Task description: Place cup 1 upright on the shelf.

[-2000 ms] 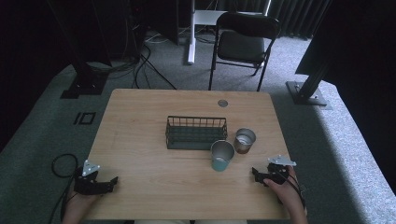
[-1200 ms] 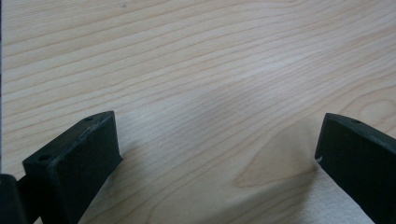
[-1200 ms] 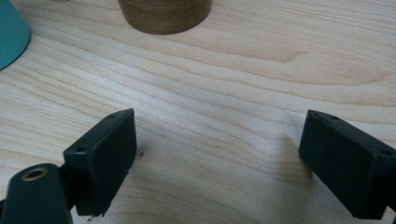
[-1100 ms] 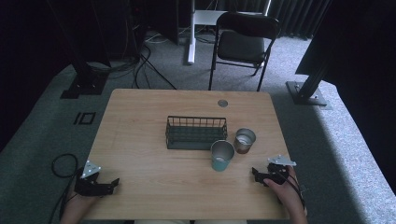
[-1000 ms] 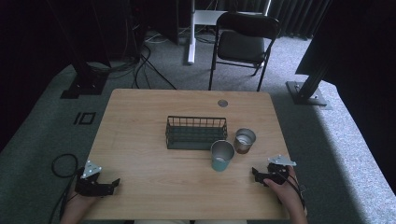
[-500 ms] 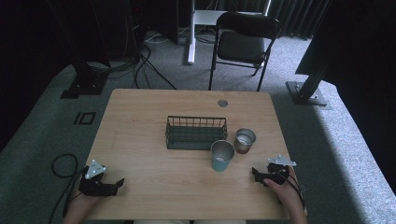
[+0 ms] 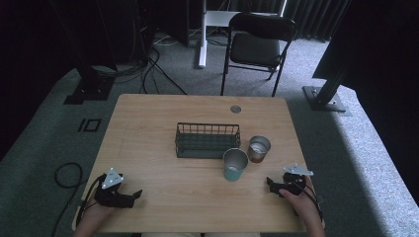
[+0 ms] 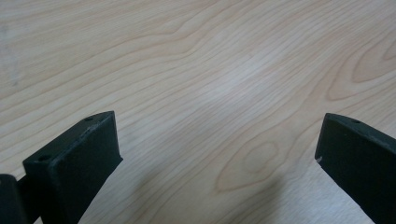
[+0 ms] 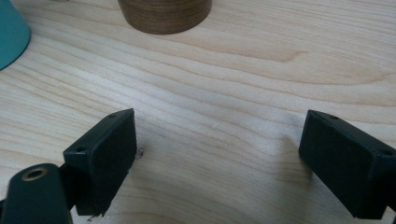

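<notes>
A dark green wire basket (image 7: 207, 140) stands at the middle of the wooden table (image 7: 148, 128). Just right of its front corner are a teal cup with a metal rim (image 7: 234, 165) and a brown cup (image 7: 259, 149), both upright. My left gripper (image 7: 137, 195) rests near the front left edge, pointing right, open over bare wood (image 8: 219, 154). My right gripper (image 7: 270, 183) sits at the front right, pointing left toward the cups, open with nothing between its fingers (image 9: 217, 154). The brown cup's base (image 9: 163, 16) and the teal cup's side (image 9: 11, 32) lie just ahead of it.
A round grommet (image 7: 235, 109) is set in the table's far side. A black folding chair (image 7: 259, 47) stands beyond the table. Cables (image 7: 66, 173) lie on the grey carpet at the left.
My left gripper has shifted a little to the right along the front edge. The right gripper, cups and basket have not moved.
</notes>
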Demonstrator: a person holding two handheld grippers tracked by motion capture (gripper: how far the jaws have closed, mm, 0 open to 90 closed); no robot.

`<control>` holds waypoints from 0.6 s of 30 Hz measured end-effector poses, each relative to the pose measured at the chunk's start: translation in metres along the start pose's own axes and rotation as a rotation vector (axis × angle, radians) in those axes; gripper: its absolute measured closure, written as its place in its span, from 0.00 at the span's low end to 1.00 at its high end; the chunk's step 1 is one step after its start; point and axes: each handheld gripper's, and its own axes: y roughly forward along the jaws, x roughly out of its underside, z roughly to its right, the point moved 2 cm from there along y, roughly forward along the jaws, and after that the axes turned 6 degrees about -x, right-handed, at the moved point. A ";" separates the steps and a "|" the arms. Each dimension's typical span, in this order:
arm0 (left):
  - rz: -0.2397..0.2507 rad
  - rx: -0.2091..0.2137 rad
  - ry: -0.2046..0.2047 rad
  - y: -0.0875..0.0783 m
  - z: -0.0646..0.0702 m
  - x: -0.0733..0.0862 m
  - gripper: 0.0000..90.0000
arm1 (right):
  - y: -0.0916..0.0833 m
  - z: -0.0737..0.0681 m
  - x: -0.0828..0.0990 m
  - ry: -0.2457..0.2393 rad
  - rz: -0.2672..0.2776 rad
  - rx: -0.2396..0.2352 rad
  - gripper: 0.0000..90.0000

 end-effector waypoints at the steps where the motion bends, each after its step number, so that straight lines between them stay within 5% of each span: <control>1: 0.001 0.003 0.005 0.000 0.001 -0.001 0.01 | 0.000 0.000 0.000 0.000 0.000 0.000 0.12; 18: 0.023 0.093 0.089 0.018 0.030 -0.024 0.01 | 0.000 0.000 0.000 0.000 0.000 0.000 0.12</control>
